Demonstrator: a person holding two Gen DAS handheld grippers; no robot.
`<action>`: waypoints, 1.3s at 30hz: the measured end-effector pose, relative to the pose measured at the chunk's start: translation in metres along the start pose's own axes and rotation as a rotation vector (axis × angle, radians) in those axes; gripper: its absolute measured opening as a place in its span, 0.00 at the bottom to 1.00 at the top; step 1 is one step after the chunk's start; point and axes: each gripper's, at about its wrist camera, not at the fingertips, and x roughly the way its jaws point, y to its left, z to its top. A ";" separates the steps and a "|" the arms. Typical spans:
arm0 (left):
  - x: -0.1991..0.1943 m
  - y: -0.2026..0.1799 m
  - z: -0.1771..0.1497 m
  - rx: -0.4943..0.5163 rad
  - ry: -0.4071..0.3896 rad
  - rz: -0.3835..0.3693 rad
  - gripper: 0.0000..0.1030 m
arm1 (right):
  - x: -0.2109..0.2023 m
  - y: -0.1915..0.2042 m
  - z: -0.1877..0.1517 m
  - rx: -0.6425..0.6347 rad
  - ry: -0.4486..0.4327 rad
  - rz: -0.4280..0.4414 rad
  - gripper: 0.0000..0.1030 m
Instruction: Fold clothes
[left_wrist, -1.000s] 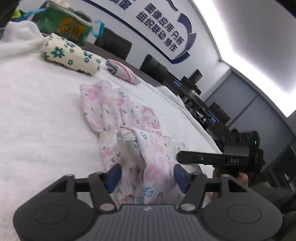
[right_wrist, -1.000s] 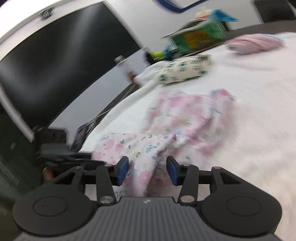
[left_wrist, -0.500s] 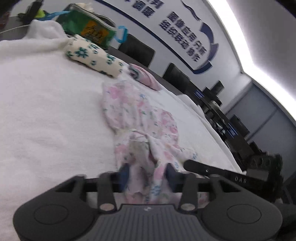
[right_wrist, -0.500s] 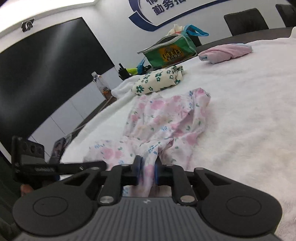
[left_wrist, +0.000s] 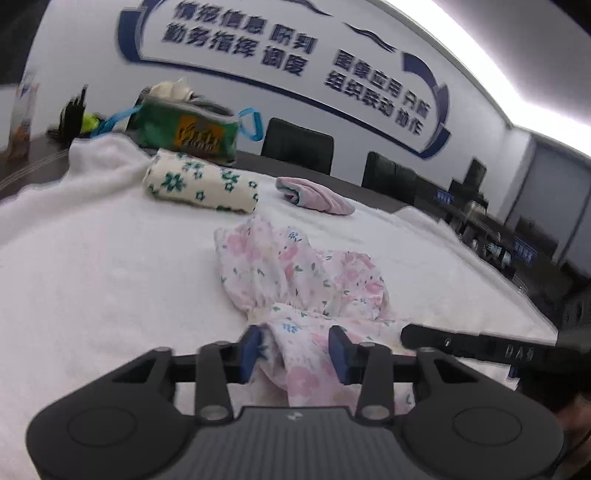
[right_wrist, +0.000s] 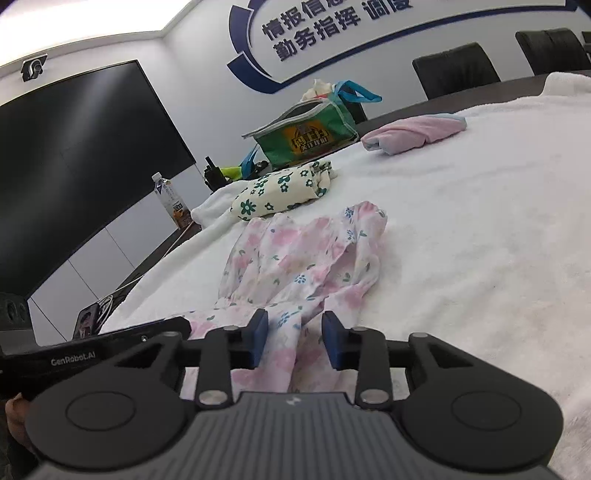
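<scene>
A pink floral garment lies crumpled on the white towel-covered table. Its near end runs between the blue pads of my left gripper, which stands open around the fabric. In the right wrist view the same garment stretches away from my right gripper, also open, with a fold of cloth lying loose between its pads. The two grippers sit side by side at the garment's near edge. The right one's finger shows in the left view and the left one's finger in the right view.
Behind the garment lie a folded cream cloth with green flowers and a folded pink garment. A green bag stands at the far table edge, near a bottle. Black chairs line the back wall.
The right gripper was shut on the garment half a second ago and has opened. The left jaws narrowed from a second ago. Both views have swung level, facing the far wall.
</scene>
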 end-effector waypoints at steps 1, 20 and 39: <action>0.001 0.005 0.000 -0.038 -0.001 -0.022 0.16 | 0.000 0.000 -0.002 0.001 -0.006 0.004 0.26; -0.033 0.020 0.009 -0.144 -0.184 0.003 0.32 | -0.026 0.009 0.012 -0.022 -0.170 -0.134 0.41; 0.014 -0.017 -0.016 0.120 0.013 0.133 0.08 | 0.015 0.060 -0.008 -0.315 -0.019 -0.143 0.18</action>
